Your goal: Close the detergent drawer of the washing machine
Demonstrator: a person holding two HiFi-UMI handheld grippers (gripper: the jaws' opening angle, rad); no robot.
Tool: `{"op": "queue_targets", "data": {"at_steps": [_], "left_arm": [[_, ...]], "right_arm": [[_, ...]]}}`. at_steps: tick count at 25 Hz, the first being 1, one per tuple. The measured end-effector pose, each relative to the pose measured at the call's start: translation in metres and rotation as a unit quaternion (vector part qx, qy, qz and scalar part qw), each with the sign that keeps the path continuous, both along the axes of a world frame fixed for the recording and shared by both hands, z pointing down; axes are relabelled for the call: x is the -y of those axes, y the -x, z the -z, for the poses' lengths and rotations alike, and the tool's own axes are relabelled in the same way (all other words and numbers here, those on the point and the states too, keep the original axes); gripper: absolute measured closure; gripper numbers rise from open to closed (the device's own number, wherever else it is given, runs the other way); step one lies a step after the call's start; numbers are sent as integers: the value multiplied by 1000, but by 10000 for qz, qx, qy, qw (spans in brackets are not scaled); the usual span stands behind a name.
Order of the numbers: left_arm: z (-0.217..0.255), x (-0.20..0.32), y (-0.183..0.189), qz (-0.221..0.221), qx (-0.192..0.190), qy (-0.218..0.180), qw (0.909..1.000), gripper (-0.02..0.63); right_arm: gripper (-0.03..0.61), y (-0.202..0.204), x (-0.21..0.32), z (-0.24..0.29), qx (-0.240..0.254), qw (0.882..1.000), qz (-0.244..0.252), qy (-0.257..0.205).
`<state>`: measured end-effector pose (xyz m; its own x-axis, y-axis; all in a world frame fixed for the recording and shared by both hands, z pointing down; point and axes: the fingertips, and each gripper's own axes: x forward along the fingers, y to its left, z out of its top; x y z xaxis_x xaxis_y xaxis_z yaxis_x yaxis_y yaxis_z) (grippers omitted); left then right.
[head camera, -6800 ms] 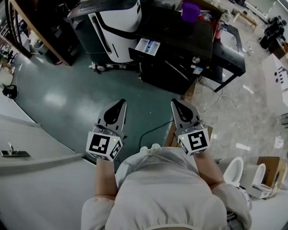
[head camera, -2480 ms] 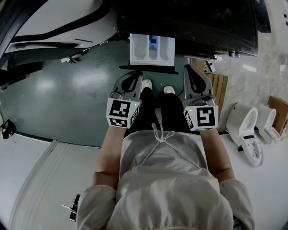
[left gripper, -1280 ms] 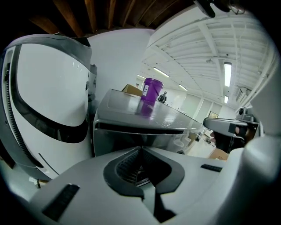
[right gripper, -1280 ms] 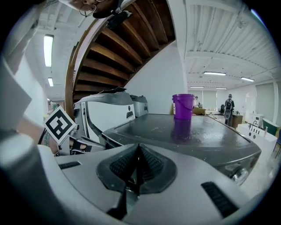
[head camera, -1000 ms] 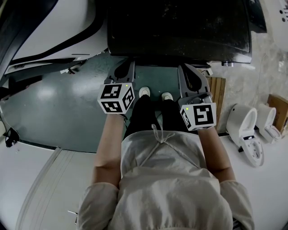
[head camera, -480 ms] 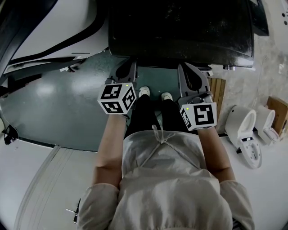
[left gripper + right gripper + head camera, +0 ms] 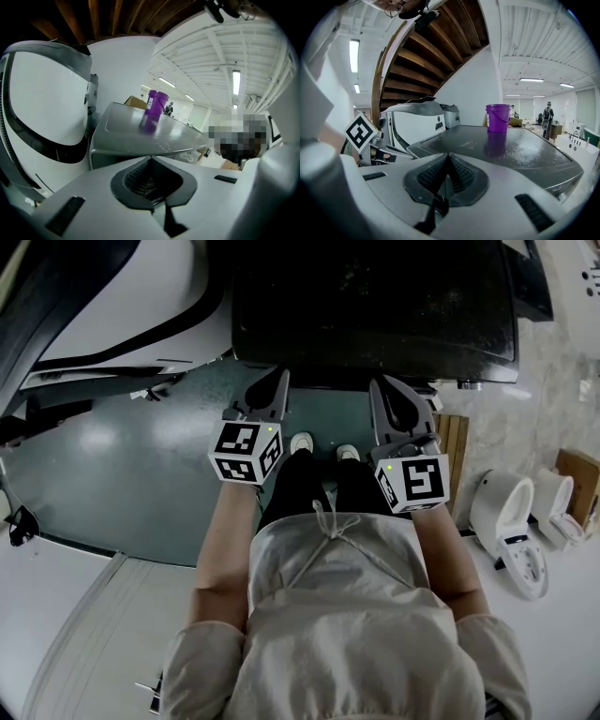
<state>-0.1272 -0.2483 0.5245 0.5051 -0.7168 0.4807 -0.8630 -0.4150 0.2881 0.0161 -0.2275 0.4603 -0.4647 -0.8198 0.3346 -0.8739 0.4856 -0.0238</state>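
The washing machine (image 7: 375, 306) is seen from above as a dark, dusty top. No detergent drawer sticks out past its front edge, and its front face is hidden in every view. My left gripper (image 7: 278, 374) and right gripper (image 7: 380, 382) hover side by side just in front of that edge, both shut with nothing between the jaws. In the left gripper view the left gripper (image 7: 150, 159) points at the machine's top corner (image 7: 140, 140). In the right gripper view the right gripper (image 7: 447, 157) points over the machine top (image 7: 511, 150).
A purple cup (image 7: 499, 118) (image 7: 154, 110) stands on the machine top. A large white appliance (image 7: 122, 306) stands to the left. A wooden pallet (image 7: 455, 442) and white toilets (image 7: 506, 521) are to the right. My feet (image 7: 319, 446) stand on the green floor (image 7: 141, 446).
The white drawer that stuck out 2.5 s ago no longer shows. Over the last second both grippers drew back slightly from the machine's front, and the left one's tip came clear of the edge.
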Motion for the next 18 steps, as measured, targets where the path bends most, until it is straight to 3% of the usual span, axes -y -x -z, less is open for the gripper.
{"op": "queue_targets", "data": {"at_steps": [8,18], "left_arm": [[65,-7,0,-215,194,-699,9971,595],[168,-23,18,-265,233,-1813,9828,595]], "right_arm": [[572,0,-5,35,124,9994,39,-306],[572,8,-17,103,58,9948,281,-980]]}}
